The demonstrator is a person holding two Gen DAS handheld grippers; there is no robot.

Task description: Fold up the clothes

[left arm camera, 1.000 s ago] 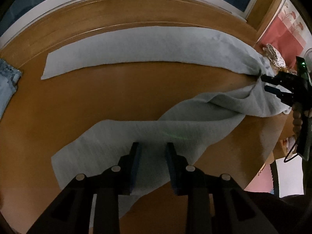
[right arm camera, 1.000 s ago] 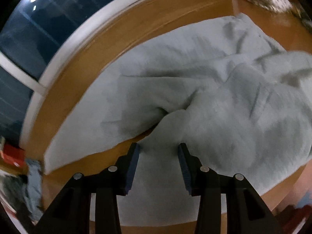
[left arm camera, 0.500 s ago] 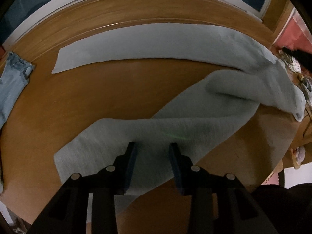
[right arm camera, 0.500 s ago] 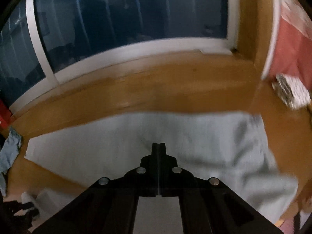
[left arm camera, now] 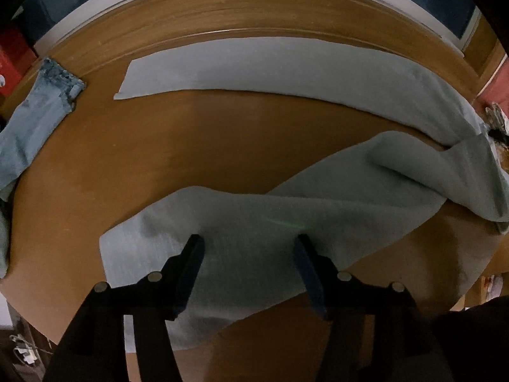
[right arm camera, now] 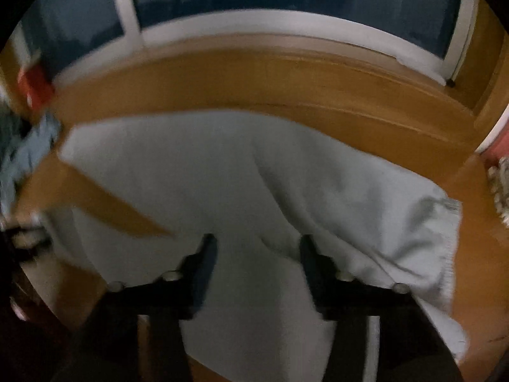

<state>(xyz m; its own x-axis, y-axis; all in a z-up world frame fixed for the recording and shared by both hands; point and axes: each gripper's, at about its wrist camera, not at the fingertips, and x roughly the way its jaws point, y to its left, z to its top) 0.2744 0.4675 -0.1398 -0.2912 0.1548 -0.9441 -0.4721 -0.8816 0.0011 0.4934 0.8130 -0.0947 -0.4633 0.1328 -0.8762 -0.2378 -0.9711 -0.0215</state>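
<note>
One soft grey garment [left arm camera: 286, 63], blurred in right view, sprawls across wooden surface [left arm camera: 127, 159]; left gripper [left arm camera: 248, 248] and right gripper [right arm camera: 257, 248] opening, clamping nothing.

Pale grey trousers [left arm camera: 286, 63], faded-blue jeans [left arm camera: 35, 117]

Trousers [left arm camera: 286, 216] spread across the table [left arm camera: 133, 165], jeans [left arm camera: 35, 117] at their left.
</note>
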